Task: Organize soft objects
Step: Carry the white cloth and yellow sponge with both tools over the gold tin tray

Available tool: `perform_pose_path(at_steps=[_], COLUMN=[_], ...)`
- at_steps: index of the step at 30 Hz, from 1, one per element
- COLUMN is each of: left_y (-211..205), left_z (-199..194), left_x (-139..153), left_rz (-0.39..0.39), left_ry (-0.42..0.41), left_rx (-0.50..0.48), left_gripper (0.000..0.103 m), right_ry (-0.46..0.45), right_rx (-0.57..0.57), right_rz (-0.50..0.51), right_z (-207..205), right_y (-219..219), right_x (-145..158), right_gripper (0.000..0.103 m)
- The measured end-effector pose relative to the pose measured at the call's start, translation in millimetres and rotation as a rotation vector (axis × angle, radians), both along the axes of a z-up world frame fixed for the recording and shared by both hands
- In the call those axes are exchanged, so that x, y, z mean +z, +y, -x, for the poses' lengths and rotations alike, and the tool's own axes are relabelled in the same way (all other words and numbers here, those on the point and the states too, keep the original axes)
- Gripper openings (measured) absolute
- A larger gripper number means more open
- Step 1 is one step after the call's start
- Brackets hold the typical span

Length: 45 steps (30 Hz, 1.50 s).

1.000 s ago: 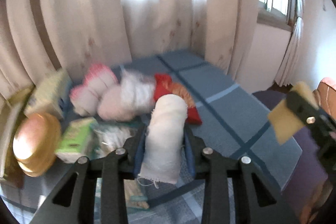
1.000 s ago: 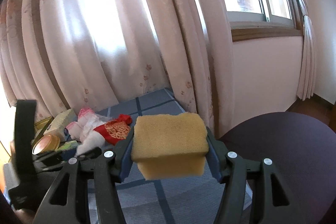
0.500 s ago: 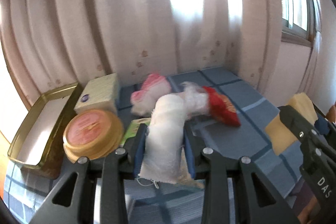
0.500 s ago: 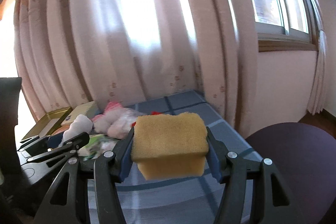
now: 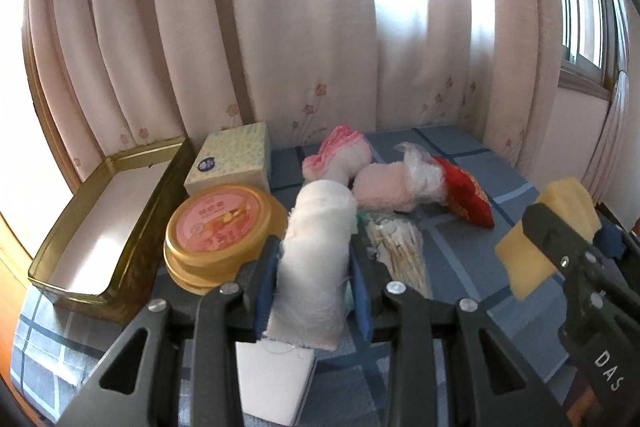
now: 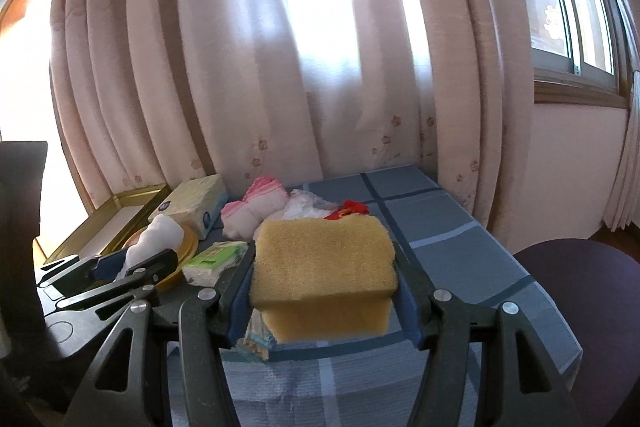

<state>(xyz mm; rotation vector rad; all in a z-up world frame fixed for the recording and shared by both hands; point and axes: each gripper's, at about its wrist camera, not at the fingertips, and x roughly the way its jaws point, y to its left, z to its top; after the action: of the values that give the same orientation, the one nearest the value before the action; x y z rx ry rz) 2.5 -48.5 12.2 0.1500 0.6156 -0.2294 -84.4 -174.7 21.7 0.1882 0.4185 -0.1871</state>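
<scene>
My left gripper (image 5: 314, 259) is shut on a white gauze roll (image 5: 316, 251) and holds it above the table, near a round gold tin (image 5: 218, 227). My right gripper (image 6: 324, 267) is shut on a yellow sponge (image 6: 324, 259); it also shows at the right of the left wrist view (image 5: 548, 235). An open gold metal box (image 5: 108, 219) with a white inside stands at the left. A pink plush (image 5: 384, 183), a pink-white soft item (image 5: 336, 155) and a red pouch (image 5: 468, 195) lie at the back of the table.
A pale yellow tissue box (image 5: 232, 157) stands beside the gold box. A green tissue pack (image 6: 214, 261), a cotton swab bag (image 5: 396, 247) and a white pad (image 5: 276, 383) lie on the blue checked tablecloth (image 6: 452, 239). Curtains hang behind. A purple chair (image 6: 580, 291) is at right.
Both grippers have swung left with their loads. The gold box and round tin have come into fuller view at the left. Both grips are unchanged.
</scene>
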Motion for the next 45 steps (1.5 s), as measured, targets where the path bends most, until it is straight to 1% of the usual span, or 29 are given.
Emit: perform_pose_path(at_steps=[9, 18, 32, 45], left_y=[4.8, 21.2, 63.7, 118.2], left_z=[6.7, 10.7, 6.8, -4.9], left_x=[-1.0, 0.2, 3.6, 6.9], left_rz=[0.019, 0.017, 0.018, 0.025], left_ry=[0.017, 0.012, -0.006, -0.026], left_rx=[-0.026, -0.002, 0.082, 0.210], left_gripper=[0.032, 0.032, 0.032, 0.032], right_ry=[0.009, 0.015, 0.013, -0.004], right_rx=[0.010, 0.042, 0.147, 0.267], right_rz=[0.012, 0.020, -0.003, -0.022], right_z=[1.3, 1.3, -12.4, -35.5], right_y=[8.9, 25.5, 64.5, 114.4], right_x=[0.6, 0.6, 6.5, 14.2], right_gripper=[0.062, 0.062, 0.062, 0.062])
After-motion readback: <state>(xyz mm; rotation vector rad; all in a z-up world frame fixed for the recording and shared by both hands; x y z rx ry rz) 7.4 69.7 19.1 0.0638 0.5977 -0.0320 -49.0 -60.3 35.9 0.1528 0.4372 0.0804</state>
